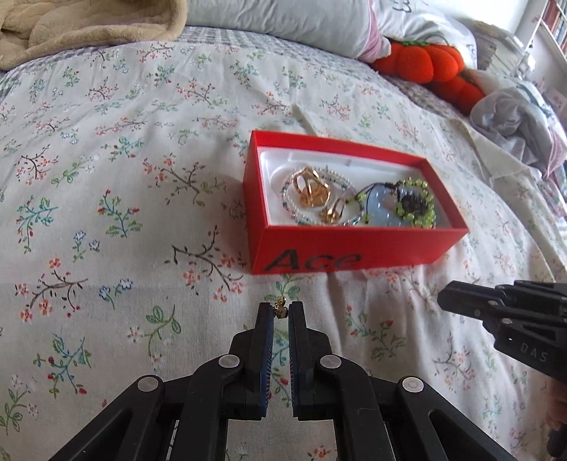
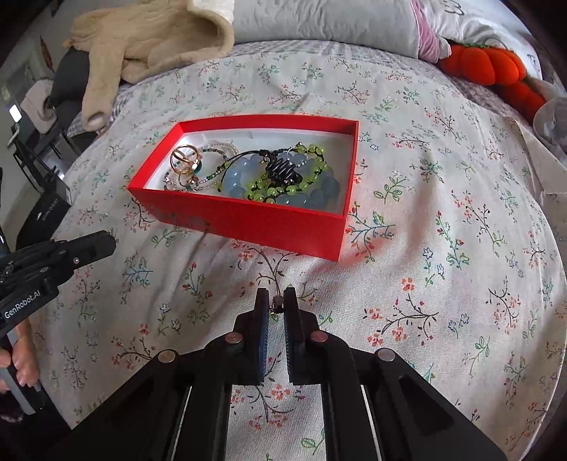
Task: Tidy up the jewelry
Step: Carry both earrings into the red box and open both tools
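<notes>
An open red box [image 1: 354,248] [image 2: 248,223] lies on the flowered bedspread. It holds gold rings [image 1: 313,191] [image 2: 184,159], a pale bead bracelet [image 1: 340,212], blue beads [image 2: 244,170] and a green bead bracelet [image 1: 418,205] [image 2: 294,177]. My left gripper [image 1: 281,314] [image 2: 111,241] is just in front of the box, shut on a small gold earring [image 1: 281,305]. To the right of it, my right gripper [image 2: 276,307] [image 1: 443,299] is low over the bedspread near the box's front wall, shut on a tiny dark jewelry piece [image 2: 278,300].
A beige blanket [image 2: 149,39] and grey pillows [image 1: 283,17] lie at the back of the bed. Orange plush pumpkins [image 1: 425,60] [image 2: 489,64] and crumpled cloth [image 1: 514,120] sit at the back right. A hand [image 2: 21,358] grips the left tool's handle.
</notes>
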Tool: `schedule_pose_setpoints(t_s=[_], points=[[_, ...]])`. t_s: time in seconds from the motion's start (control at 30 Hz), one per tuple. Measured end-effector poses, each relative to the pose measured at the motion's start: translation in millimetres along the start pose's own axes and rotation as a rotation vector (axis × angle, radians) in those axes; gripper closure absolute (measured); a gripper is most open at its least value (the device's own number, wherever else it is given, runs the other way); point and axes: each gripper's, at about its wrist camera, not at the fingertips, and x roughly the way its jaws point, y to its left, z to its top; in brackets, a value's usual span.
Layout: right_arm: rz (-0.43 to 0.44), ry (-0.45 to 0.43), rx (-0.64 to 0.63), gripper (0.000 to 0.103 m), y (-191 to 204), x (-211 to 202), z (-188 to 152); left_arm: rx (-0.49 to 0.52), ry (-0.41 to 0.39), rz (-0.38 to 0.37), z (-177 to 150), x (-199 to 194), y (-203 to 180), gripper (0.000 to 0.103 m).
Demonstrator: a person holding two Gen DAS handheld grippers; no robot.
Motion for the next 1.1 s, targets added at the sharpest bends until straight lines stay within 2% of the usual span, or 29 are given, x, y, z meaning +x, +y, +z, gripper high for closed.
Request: schedule_pose_setpoints(t_s=[0.47,1.1], points=[[0.047,-0.115,0.114,0.095,-13.3,-44.9,32.2,0.024,-0.055,-0.031,36.8,-4.0,-18.8,0.1],[0.072,-0.096,0.163,0.095,-29.2,-21.7,53.2,0.007,-0.012,-0.073,65.3,47.7,-40.4,0.099]])
